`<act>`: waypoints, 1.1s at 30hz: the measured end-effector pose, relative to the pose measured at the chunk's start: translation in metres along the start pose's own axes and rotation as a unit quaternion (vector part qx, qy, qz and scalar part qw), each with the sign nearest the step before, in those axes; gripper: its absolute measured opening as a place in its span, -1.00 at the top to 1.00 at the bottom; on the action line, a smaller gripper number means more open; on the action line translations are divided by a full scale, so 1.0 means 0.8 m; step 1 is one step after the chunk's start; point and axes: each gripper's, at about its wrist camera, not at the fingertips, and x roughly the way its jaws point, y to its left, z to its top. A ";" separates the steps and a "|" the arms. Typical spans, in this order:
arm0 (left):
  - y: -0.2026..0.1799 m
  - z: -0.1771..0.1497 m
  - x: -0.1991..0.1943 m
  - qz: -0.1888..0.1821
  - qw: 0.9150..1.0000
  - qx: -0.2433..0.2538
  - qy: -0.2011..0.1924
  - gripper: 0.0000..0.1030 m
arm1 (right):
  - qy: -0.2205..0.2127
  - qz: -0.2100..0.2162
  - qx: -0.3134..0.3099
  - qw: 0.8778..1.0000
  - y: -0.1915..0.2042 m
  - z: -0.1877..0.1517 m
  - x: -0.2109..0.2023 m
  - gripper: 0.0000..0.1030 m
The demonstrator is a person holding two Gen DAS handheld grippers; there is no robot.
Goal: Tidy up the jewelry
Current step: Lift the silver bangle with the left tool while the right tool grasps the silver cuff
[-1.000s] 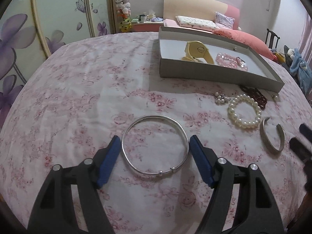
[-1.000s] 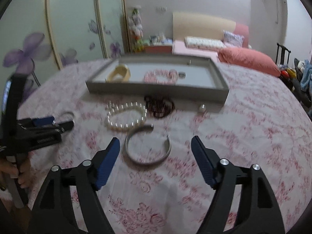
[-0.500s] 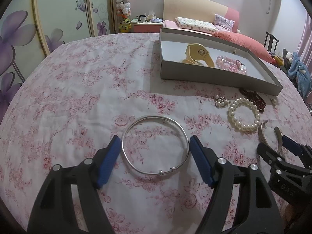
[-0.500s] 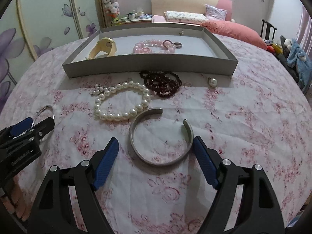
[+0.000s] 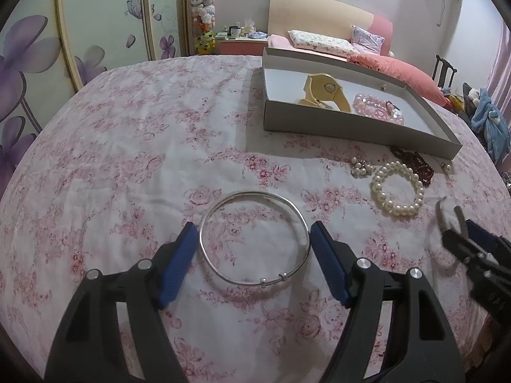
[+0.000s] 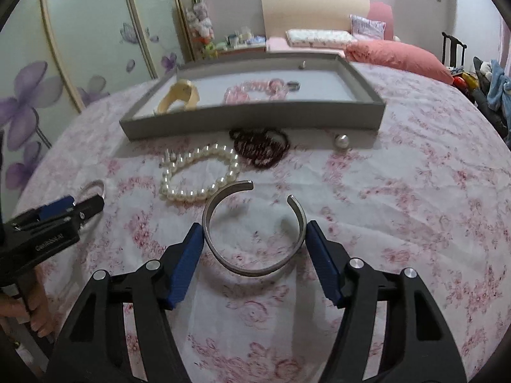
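Left gripper (image 5: pixel 250 241) is spread wide, its pads flanking the thin silver bangle (image 5: pixel 254 237) lying on the floral cloth (image 5: pixel 127 159). Right gripper (image 6: pixel 254 242) is likewise wide around the open silver cuff (image 6: pixel 254 226). Only the right view shows the cuff whole, plus a loose pearl (image 6: pixel 341 141) before the grey tray (image 6: pixel 255 118). Pearl bracelet (image 6: pixel 199 177) lies between cuff and tray.

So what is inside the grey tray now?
In the grey tray: a cream watch, a pink bead bracelet, a small ring. The near wall hides part of the floor.
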 end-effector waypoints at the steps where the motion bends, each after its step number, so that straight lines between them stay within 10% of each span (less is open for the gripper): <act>1: -0.001 -0.001 -0.002 -0.001 1.000 0.000 -0.003 -0.37 | -0.009 -0.002 -0.004 1.000 0.000 0.000 -0.004 -0.27; 20: -0.042 -0.005 -0.075 -0.003 0.987 0.034 -0.157 -0.36 | -0.204 -0.029 -0.084 0.975 0.014 0.010 -0.066 -0.27; 33: -0.041 -0.008 -0.043 0.000 0.995 0.065 -0.071 -0.37 | -0.142 -0.014 -0.079 0.987 0.013 0.013 -0.047 -0.27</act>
